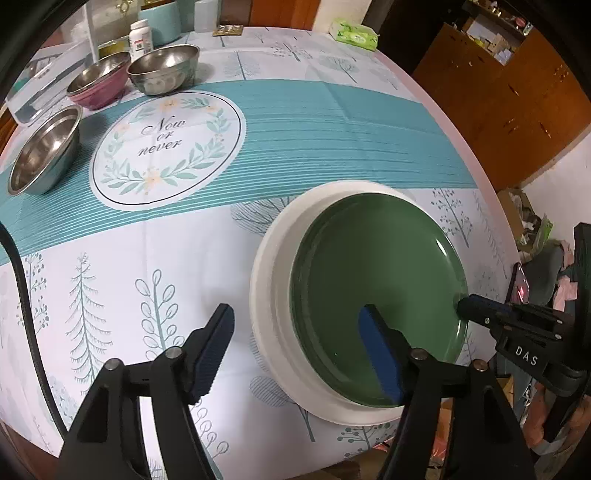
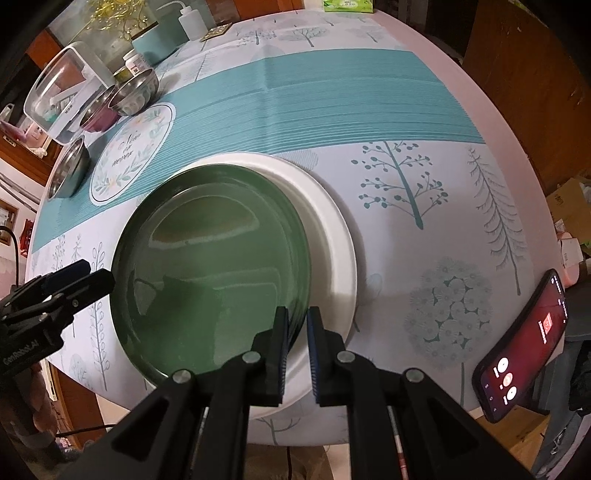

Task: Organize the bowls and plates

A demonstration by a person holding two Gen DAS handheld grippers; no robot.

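Note:
A green plate (image 1: 373, 280) rests tilted on a larger white plate (image 1: 269, 266) near the table's front edge. My right gripper (image 2: 297, 325) is shut on the green plate's (image 2: 210, 266) near rim, over the white plate (image 2: 332, 229); its tip shows in the left wrist view (image 1: 466, 307). My left gripper (image 1: 299, 328) is open, one finger over the green plate, the other over the tablecloth to its left; it shows at the left of the right wrist view (image 2: 74, 275). Two steel bowls (image 1: 44, 151) (image 1: 164, 68) and a maroon bowl (image 1: 99, 79) stand at the far left.
A phone (image 2: 524, 343) with a lit screen lies at the table's right edge. A clear box (image 2: 62, 88), a teal container (image 1: 162, 18), a pill bottle (image 1: 141, 35) and a tissue pack (image 1: 352, 33) stand along the far side. A black cable (image 1: 26, 306) hangs at left.

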